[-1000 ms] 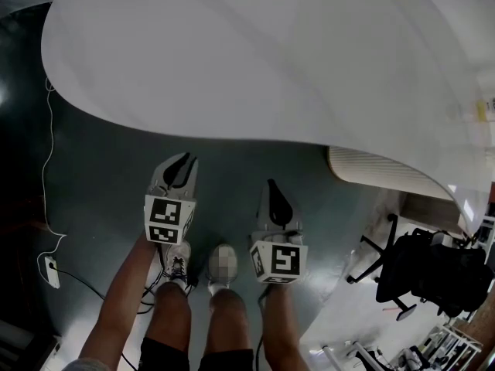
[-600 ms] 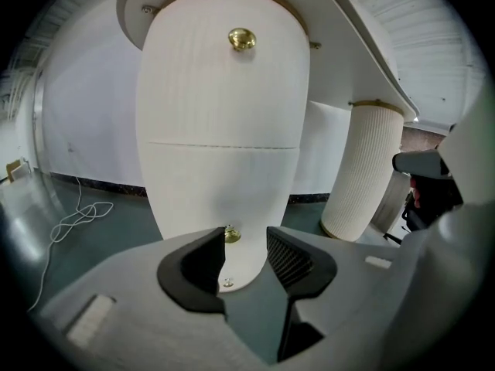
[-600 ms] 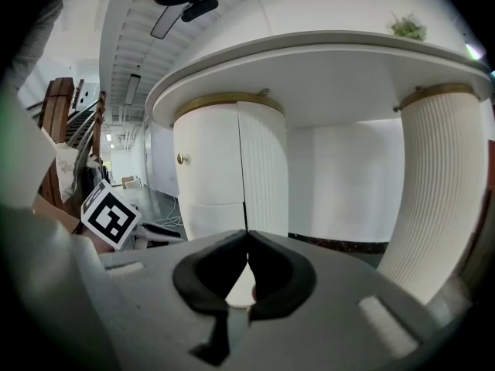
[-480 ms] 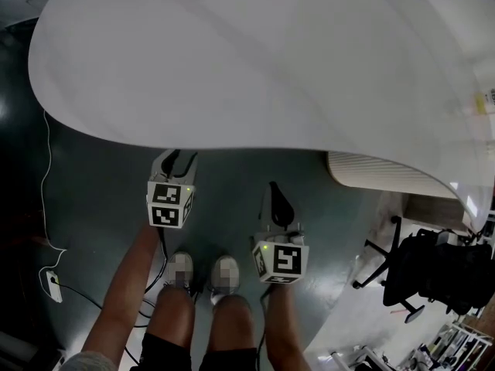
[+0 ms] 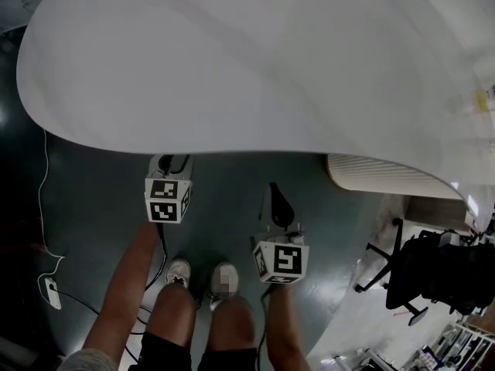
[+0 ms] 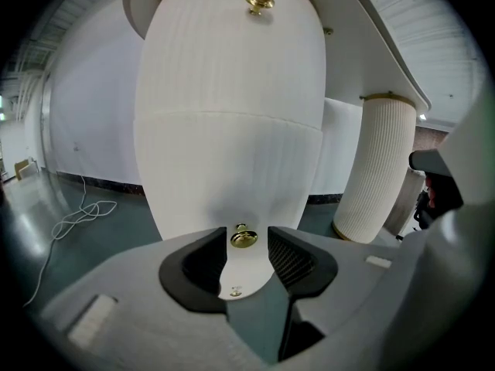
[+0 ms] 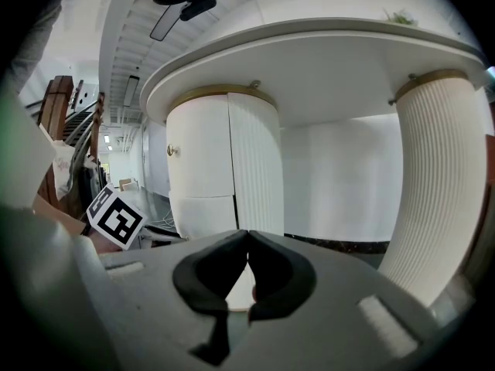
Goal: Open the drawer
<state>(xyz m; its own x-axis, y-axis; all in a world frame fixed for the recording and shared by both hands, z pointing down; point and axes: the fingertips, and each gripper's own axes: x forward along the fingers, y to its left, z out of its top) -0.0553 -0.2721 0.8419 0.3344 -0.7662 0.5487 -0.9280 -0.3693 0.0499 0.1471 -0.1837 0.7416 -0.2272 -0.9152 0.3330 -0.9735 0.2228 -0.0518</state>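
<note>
While the drawer [image 6: 229, 176], a curved, finely ribbed white front in the pedestal under the smooth tabletop [image 5: 255, 60], sits flush, its round brass knob [image 6: 244, 239] lies untouched between the left gripper [image 6: 247, 247] jaws, which have just been opening. Right gripper [image 7: 247, 236]: black jaws together, empty.

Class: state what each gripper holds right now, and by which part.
Nothing is held. The left gripper has just been opening its jaws; the lower brass knob shows in their gap, untouched. The right gripper is shut on nothing.
</note>
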